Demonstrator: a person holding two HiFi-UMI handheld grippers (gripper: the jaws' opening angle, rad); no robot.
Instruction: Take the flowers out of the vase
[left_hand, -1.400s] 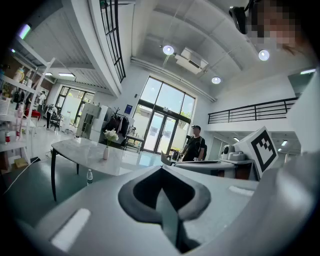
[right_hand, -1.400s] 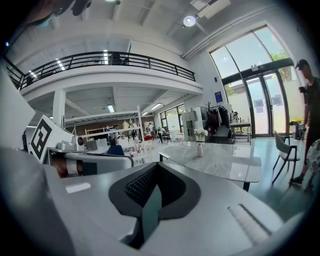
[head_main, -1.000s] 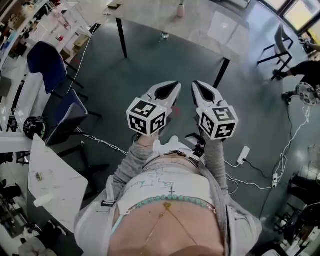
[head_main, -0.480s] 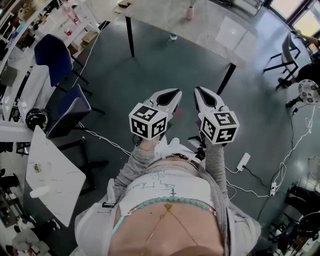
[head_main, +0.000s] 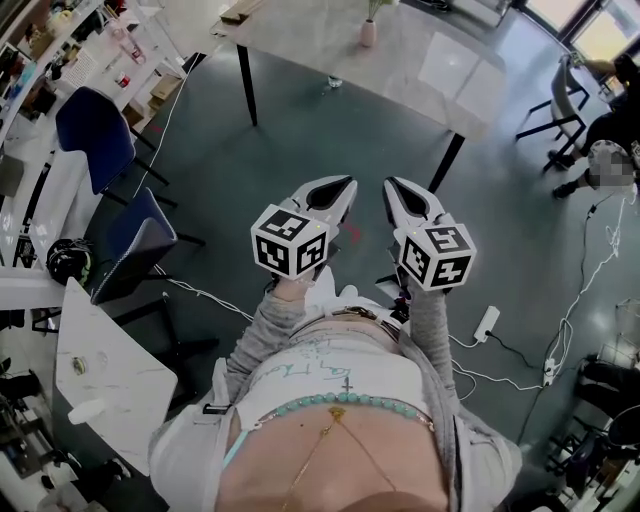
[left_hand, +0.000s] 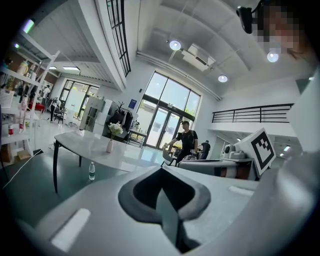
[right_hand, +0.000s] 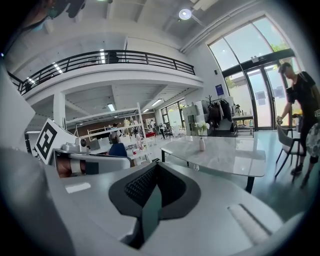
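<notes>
A small pink vase (head_main: 368, 32) holding white flowers stands on a long marble table (head_main: 340, 45), far ahead across the grey floor. In the left gripper view the vase (left_hand: 109, 146) and its flowers (left_hand: 115, 128) look small and distant. The right gripper view also shows the vase (right_hand: 201, 144) and flowers (right_hand: 201, 127) far off. My left gripper (head_main: 340, 186) and right gripper (head_main: 392, 186) are held side by side at waist height, pointing at the table. Both are shut and hold nothing, the jaws meeting in each gripper view (left_hand: 161, 172) (right_hand: 156, 167).
A water bottle (head_main: 331, 82) stands on the floor under the table. Blue chairs (head_main: 95, 125) and a white table (head_main: 110, 360) are to the left. Cables and a power strip (head_main: 487, 310) lie on the floor at the right. A person (left_hand: 188, 140) stands beyond the table.
The head view has swayed slightly, so the table and vase shift a little in the picture. Both grippers stay shut and side by side.
</notes>
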